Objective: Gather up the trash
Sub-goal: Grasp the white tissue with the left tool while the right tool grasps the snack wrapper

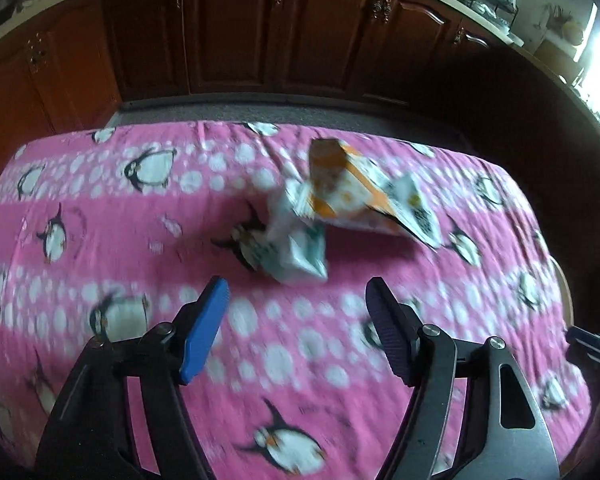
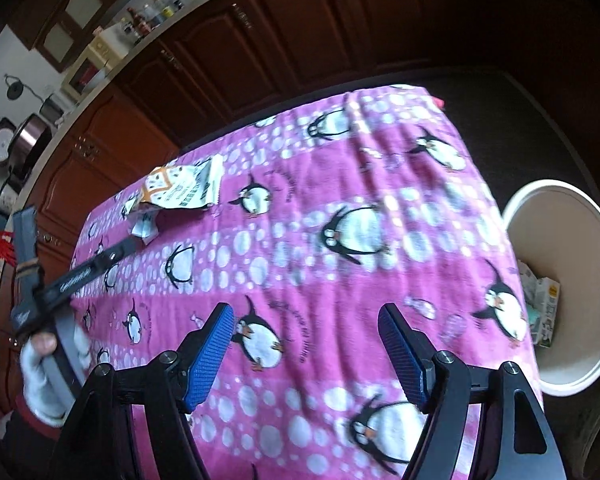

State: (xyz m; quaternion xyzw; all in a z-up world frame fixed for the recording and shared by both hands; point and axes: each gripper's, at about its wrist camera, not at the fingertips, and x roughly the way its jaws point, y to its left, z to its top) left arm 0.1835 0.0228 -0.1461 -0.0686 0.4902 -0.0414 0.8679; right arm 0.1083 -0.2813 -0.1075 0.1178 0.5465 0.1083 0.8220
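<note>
The left gripper (image 1: 296, 312) hangs over the near part of the counter (image 1: 100, 240) with its fingers (image 1: 204, 332) spread and nothing between them: one pad is smooth blue plastic, the other dark and finely ribbed. Nearest beyond those fingers lies a crumpled white packet (image 1: 300, 248) with green print, soft and folded in on itself, and just behind and touching it an orange-and-white snack bag (image 1: 352, 192), thin crinkly film, flattened and creased, with a serrated end. Both rest on the pink cloth, a matte, slightly wrinkled fabric printed with penguins and white dots. The right gripper (image 2: 306, 340) is also spread and empty, its blue pads textured with a fine grid, and it hovers well apart from the two wrappers, which sit toward the far left edge in its view. Off the counter's right side stands a round cream bin (image 2: 580, 208), smooth-walled and open, with some cartons or wrappers already at its bottom. So the job looks partly done: some trash is in the bin, while at least these two pieces remain on the cloth, untouched. Farthest back run glossy dark wooden cabinets (image 1: 236, 28).
</note>
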